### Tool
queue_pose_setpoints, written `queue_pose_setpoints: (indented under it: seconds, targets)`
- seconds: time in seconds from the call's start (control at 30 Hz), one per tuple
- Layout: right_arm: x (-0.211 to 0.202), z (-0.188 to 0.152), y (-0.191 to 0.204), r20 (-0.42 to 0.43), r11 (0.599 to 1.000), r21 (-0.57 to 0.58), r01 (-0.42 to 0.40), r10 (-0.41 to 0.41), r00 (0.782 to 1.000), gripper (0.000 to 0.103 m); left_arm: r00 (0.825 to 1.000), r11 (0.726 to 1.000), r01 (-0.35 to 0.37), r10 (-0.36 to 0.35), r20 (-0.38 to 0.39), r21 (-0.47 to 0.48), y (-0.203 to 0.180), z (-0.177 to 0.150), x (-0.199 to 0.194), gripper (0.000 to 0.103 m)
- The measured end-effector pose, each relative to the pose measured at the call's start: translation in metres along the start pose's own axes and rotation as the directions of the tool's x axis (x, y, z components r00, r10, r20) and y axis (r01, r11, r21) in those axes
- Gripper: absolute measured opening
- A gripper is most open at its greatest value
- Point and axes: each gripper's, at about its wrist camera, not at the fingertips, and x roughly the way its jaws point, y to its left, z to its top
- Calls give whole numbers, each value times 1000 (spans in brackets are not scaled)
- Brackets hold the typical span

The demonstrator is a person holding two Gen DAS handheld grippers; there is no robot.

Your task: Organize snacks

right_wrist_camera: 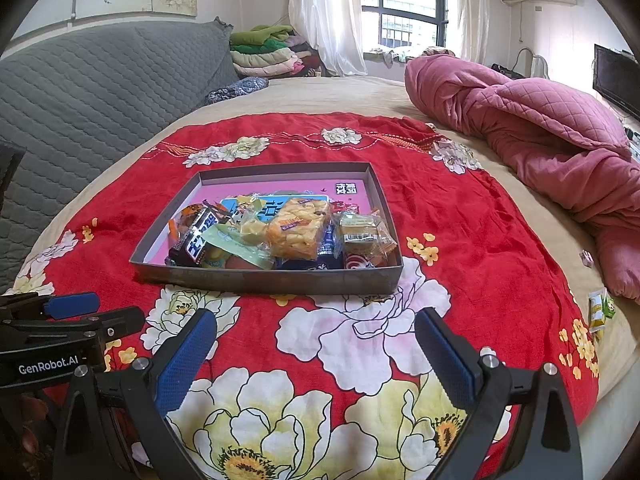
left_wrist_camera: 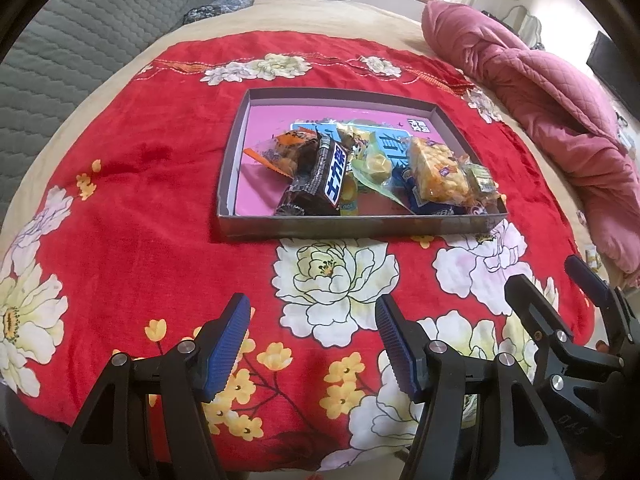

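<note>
On the red floral blanket [right_wrist_camera: 460, 216], a shallow grey box [right_wrist_camera: 264, 280] with a pink floor holds a heap of wrapped snacks, from the dark chocolate bar [left_wrist_camera: 326, 178] at 9 o'clock, its long axis running toward 12, to the orange puffed bar [right_wrist_camera: 300, 228] at 3. Lower wrappers lie half buried and hard to read. The left gripper [left_wrist_camera: 314, 344] and right gripper [right_wrist_camera: 316, 356] hover at 6 o'clock, jaws spread and empty.

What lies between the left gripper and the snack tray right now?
Only bare red floral blanket: the left wrist view shows nothing between the open left gripper and the snack tray.
</note>
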Motion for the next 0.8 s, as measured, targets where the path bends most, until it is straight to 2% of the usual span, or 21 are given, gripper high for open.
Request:
queue_pose_setpoints:
  seconds: [0.5,0.63,0.73,0.8]
  targets:
    - [4,-2,-1,-7,1000,3,-1,1,1000,100,1000,1000,-8,8,-13,8,-2,-1,6,66]
    - [6,-3,-1,-14,1000,6,-3,3,1000,100,1000,1000,25,-25,-12,4,0,0,9,67]
    - [10,-1,-5,-21,1000,27,-5,6,1000,100,999,998,54,-54,6,-25,16,10,16,67]
    - [15,4,-19,-24,997,74,-10,12,1000,100,999,998,25,-23,25,-62,38,24,20,67]
